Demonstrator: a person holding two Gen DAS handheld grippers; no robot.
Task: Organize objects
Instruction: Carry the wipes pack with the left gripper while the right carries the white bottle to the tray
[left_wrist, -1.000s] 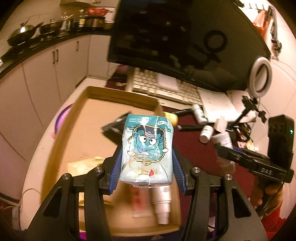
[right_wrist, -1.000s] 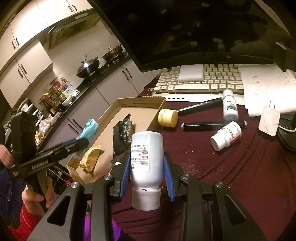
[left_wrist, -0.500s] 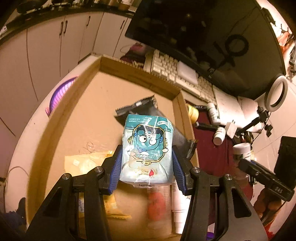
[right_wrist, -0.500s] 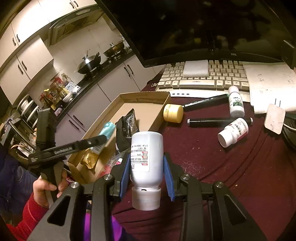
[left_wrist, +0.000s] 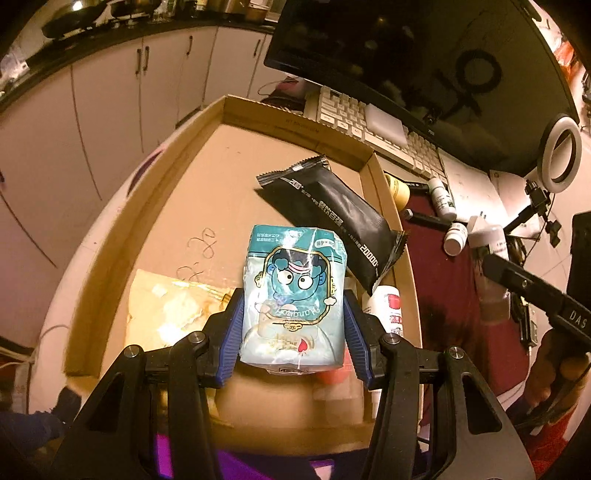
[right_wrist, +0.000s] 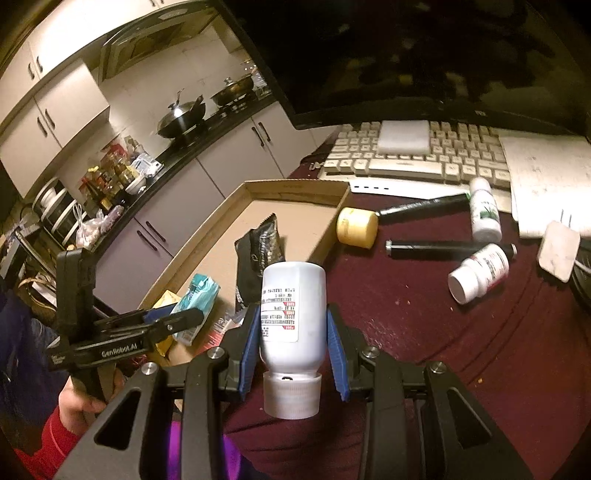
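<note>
- Left gripper (left_wrist: 293, 325): pitched steeply down, blue pads clamped on both sides of a teal packet (left_wrist: 294, 297).
- Right gripper (right_wrist: 293, 345): angled down, pads pinching a white bottle (right_wrist: 293, 314), cap toward the camera.
- Left hand (right_wrist: 79, 404) wraps its gripper's handle; red sleeve (right_wrist: 50, 439) at the wrist.

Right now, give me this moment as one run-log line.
left tongs: shut on teal snack packet, above cardboard tray | right tongs: shut on white bottle, cap toward camera | loose bottles: on maroon cloth
</note>
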